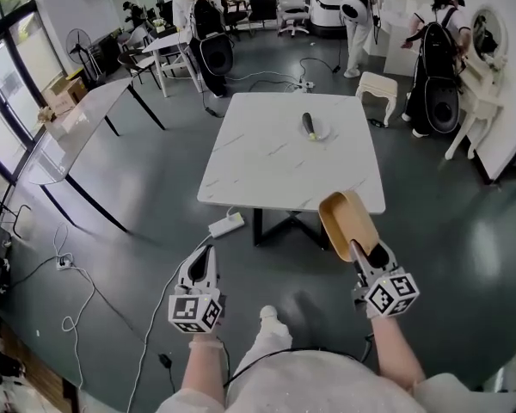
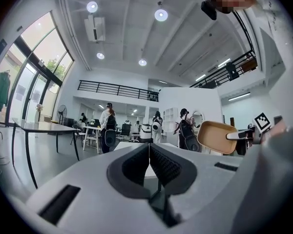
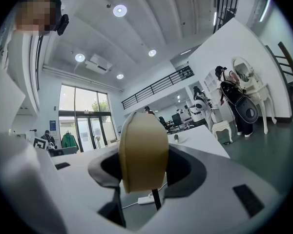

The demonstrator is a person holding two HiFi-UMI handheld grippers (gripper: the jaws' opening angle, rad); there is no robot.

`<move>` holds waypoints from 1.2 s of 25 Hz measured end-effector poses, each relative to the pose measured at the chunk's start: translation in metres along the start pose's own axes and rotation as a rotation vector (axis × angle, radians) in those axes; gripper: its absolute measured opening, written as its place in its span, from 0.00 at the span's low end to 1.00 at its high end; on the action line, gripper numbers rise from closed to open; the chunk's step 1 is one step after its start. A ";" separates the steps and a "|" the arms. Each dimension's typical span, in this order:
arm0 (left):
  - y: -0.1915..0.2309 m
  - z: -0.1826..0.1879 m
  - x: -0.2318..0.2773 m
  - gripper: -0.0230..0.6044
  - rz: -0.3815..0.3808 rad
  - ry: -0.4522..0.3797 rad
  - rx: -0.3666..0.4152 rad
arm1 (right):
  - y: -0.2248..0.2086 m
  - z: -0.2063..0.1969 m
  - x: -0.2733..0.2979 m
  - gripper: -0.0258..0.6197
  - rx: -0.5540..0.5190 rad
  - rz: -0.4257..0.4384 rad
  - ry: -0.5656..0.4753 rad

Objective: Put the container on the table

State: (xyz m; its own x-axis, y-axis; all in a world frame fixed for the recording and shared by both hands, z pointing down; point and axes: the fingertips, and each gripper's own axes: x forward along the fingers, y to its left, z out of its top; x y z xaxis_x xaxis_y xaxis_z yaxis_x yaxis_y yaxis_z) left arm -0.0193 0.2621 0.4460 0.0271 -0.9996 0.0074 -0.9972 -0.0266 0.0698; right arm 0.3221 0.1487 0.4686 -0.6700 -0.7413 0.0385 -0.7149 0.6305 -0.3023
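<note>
Closest in, the person's left forearm (image 1: 205,370) carries the left gripper (image 1: 208,251), held level over the dark floor (image 1: 138,231) with its jaws pressed together on nothing, so it has no part in the carry. Ahead of it a power strip (image 1: 226,224) and its cable lie on the floor by the table's foot, and the approach should step clear of them. Beyond stands the white table (image 1: 258,166), mostly bare, with a small plate (image 1: 320,132) bearing a dark oblong thing (image 1: 310,124) toward its far side. At the near right corner hangs the container (image 1: 346,220), a tan oblong bowl pinched by one end wall in the right gripper (image 1: 361,255), tipped so its hollow faces partly toward the left gripper. Whether it is over the tabletop yet I cannot tell. To do this step well, I would carry it forward over the open near half, well apart from the plate, then roll the wrist until the base faces down. Lower it until the base sits flat, and only then spread the jaws. A thin-wall pinch may let it swing, so move gently.
</note>
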 end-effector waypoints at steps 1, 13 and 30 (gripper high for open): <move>0.007 -0.001 0.008 0.05 0.002 0.001 -0.007 | -0.001 -0.001 0.010 0.37 0.001 0.001 0.006; 0.070 -0.013 0.090 0.05 -0.012 0.050 -0.031 | -0.007 -0.019 0.113 0.37 0.043 -0.016 0.071; 0.124 -0.029 0.183 0.05 -0.118 0.075 -0.042 | -0.011 -0.036 0.208 0.37 0.086 -0.078 0.062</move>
State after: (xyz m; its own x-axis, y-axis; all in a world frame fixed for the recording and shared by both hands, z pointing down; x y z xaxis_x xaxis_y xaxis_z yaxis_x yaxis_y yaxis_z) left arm -0.1356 0.0758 0.4851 0.1511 -0.9859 0.0713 -0.9830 -0.1422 0.1164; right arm 0.1832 -0.0041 0.5140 -0.6258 -0.7701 0.1236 -0.7476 0.5471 -0.3765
